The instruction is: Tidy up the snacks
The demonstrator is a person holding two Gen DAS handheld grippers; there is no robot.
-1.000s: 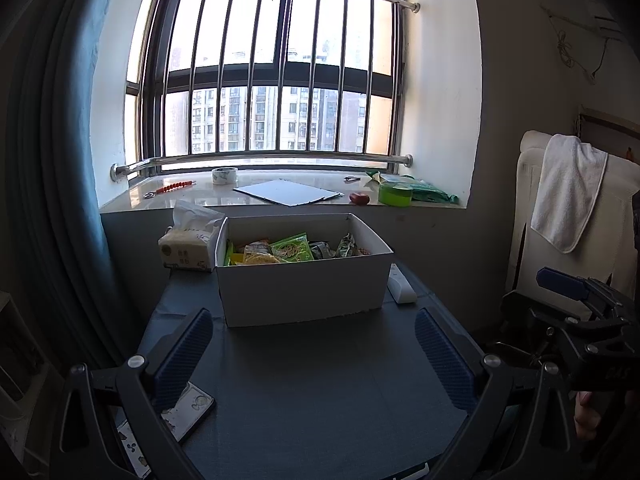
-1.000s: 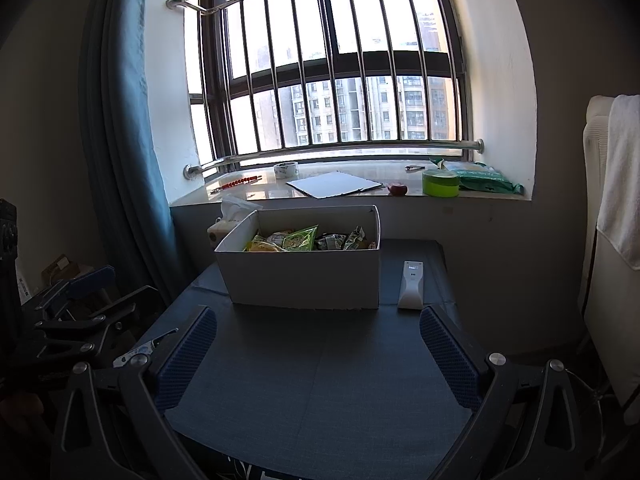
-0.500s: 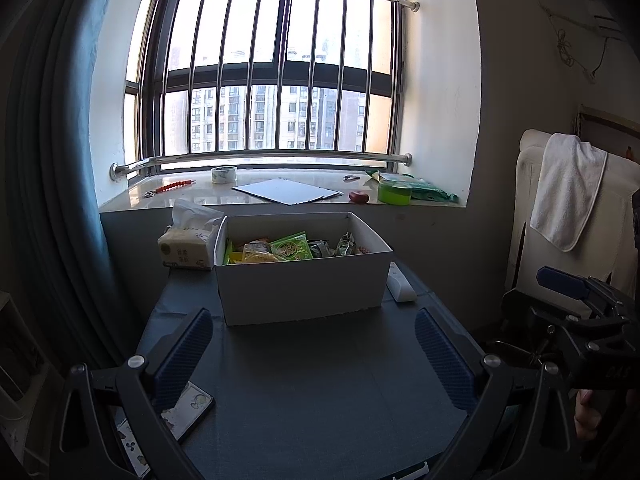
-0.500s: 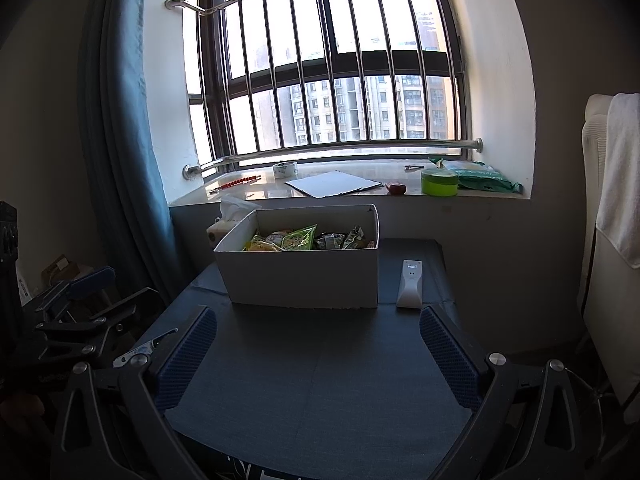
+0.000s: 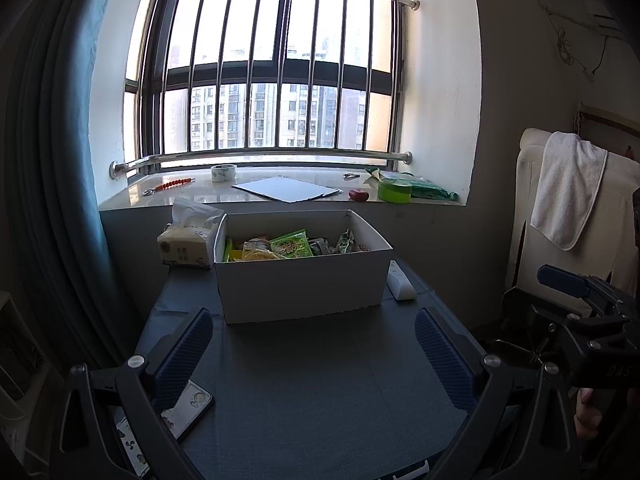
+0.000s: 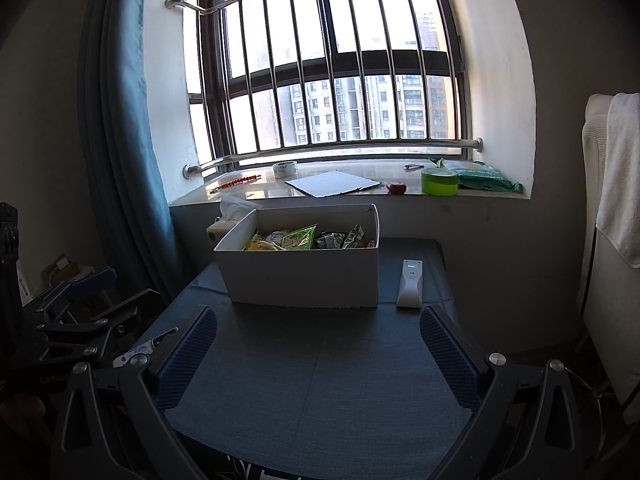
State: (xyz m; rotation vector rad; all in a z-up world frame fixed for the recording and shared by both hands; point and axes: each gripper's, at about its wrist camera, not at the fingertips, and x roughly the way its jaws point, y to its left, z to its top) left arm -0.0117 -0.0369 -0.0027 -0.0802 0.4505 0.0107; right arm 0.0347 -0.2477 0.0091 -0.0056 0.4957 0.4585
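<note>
A white cardboard box [image 5: 300, 280] stands on the far half of a dark blue table [image 5: 320, 380]. It holds several snack packets [image 5: 290, 244], green and yellow ones among them. The box [image 6: 304, 276] and its snacks [image 6: 300, 238] also show in the right wrist view. My left gripper [image 5: 314, 344] is open and empty, low over the table's near edge, well short of the box. My right gripper [image 6: 318, 340] is open and empty at the same distance, a little further right.
A tissue pack [image 5: 188, 246] sits left of the box. A white remote [image 6: 411, 283] lies right of it. A phone [image 5: 188, 408] lies at the table's near left. The windowsill [image 5: 280, 196] holds tape rolls, paper and a green bag. A towel [image 5: 568, 188] hangs at right.
Nothing has visibly changed; both grippers stay open and still.
</note>
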